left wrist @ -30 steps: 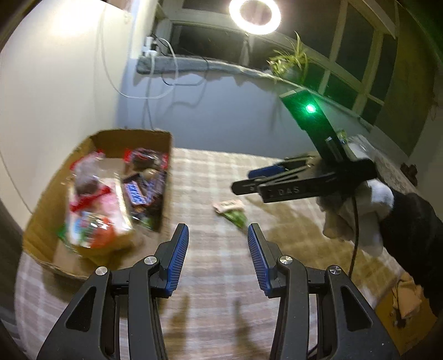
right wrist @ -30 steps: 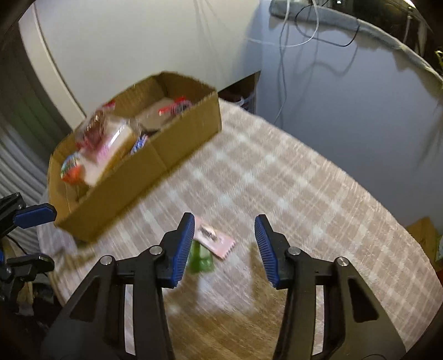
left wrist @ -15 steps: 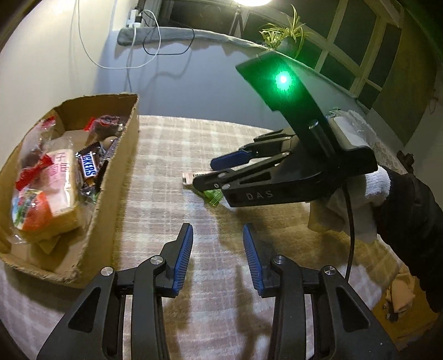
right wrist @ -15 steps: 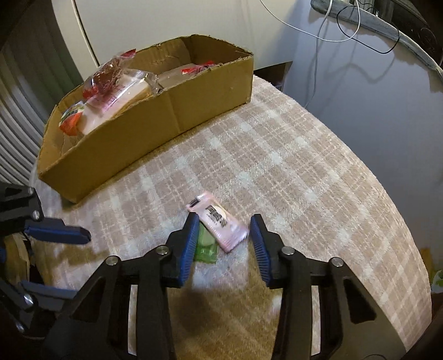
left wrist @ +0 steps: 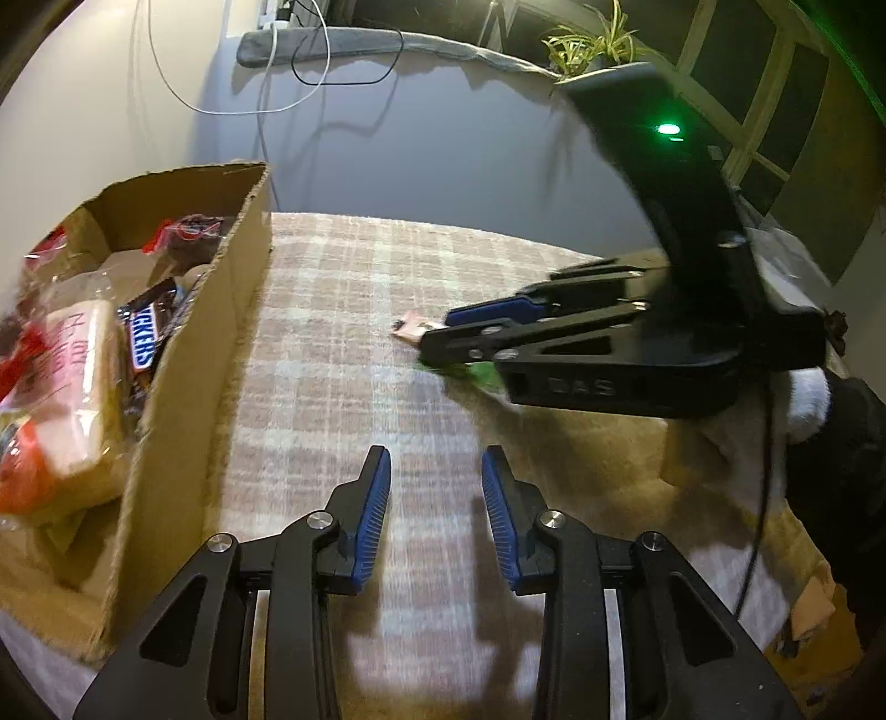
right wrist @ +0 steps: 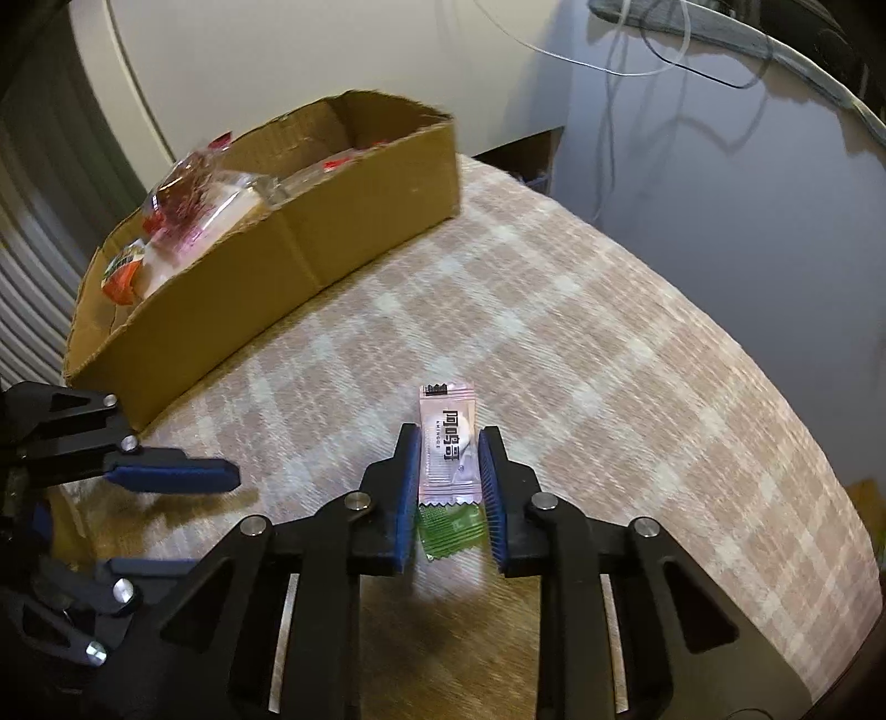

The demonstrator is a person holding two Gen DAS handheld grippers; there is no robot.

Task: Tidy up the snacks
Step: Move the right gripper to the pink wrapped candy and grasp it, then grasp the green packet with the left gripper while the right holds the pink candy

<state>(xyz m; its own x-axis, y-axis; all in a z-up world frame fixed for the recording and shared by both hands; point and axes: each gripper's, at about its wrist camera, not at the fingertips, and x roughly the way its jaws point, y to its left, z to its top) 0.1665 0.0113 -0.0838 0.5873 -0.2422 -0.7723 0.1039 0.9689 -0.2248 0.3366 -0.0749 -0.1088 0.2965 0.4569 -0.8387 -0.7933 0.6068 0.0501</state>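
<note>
A pink snack packet point(right wrist: 448, 437) lies on the checked tablecloth, overlapping a green packet point(right wrist: 448, 529). My right gripper point(right wrist: 446, 443) sits low over them with its jaws narrowed to either side of the pink packet, touching or nearly touching its edges. In the left wrist view the right gripper point(left wrist: 437, 338) covers most of both packets; a pink corner point(left wrist: 407, 327) shows. My left gripper point(left wrist: 436, 471) is open and empty over bare cloth, right of the cardboard box point(left wrist: 221, 343). The box holds several snacks, among them a Snickers bar point(left wrist: 145, 332).
The box point(right wrist: 310, 243) lies at the table's far left, with bagged snacks point(right wrist: 188, 205) inside. The round table's edge point(right wrist: 819, 443) curves off to the right. A wall with hanging cables point(left wrist: 288, 66) and a potted plant point(left wrist: 598, 50) stand behind.
My right gripper has come down and narrowed its jaws around the pink packet. My left gripper has drifted closer to the box and stays open.
</note>
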